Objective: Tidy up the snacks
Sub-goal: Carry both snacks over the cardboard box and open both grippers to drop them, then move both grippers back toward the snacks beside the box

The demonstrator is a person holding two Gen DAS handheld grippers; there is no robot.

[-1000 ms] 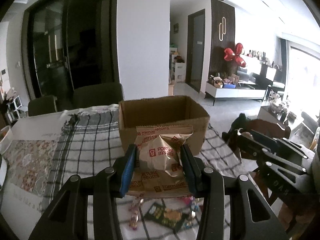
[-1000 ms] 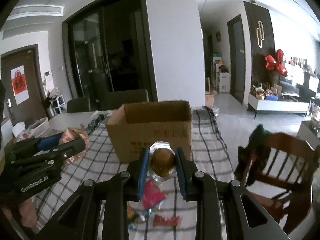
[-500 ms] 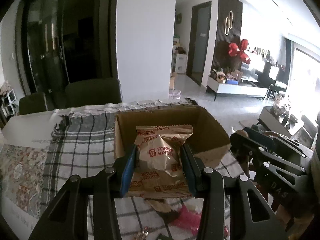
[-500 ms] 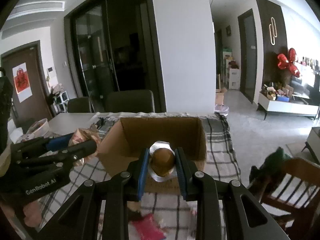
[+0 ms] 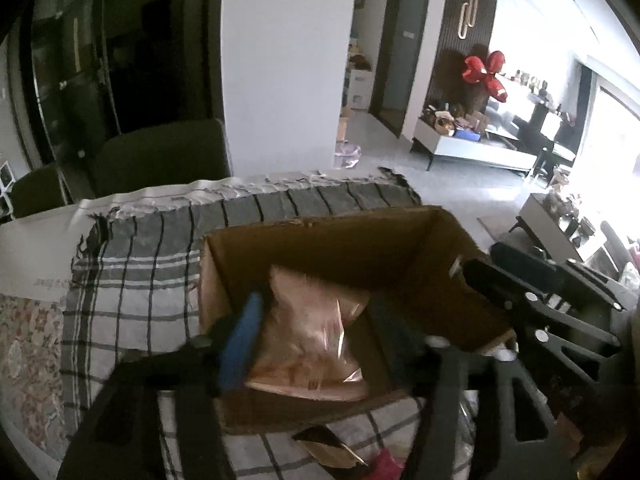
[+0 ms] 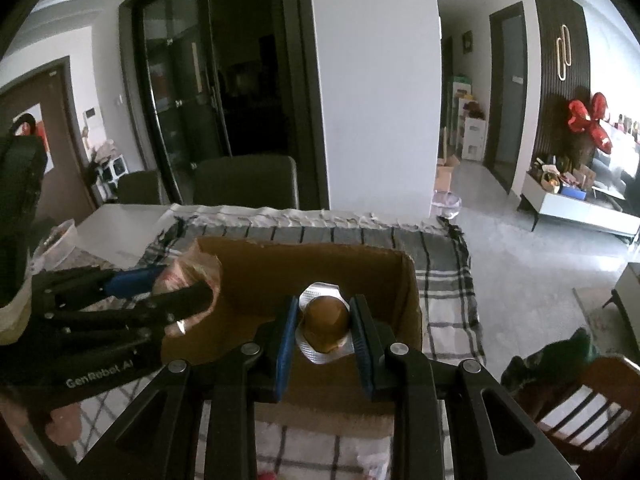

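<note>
— Where are the two snacks at this moment?

— Both are above the open cardboard box (image 6: 316,264), which stands on the checked cloth (image 5: 132,280) covering the surface. The left tongs (image 5: 316,332) hang over the box opening, and the pink biscuit packet (image 5: 308,336) sits between their fingers, with its lower part inside the box walls.

— Are the left tongs clamped on the packet?

— I cannot tell. The left wrist view is blurred by motion; the blue pad touches the packet on one side, but the other finger seems a little apart from it. In the right wrist view the left tongs (image 6: 180,288) appear with the packet (image 6: 192,272) between their tips at the left rim of the box.

— And the right side?

— The right tongs (image 6: 324,320) are clamped on a small brown round cake in a clear plastic wrapper (image 6: 324,318). They hold it over the near part of the box, above its opening.

— What else lies on the surface?

— Near the front of the box, a brown wrapper (image 5: 328,444) and something pink (image 5: 384,464) lie on the cloth.
</note>
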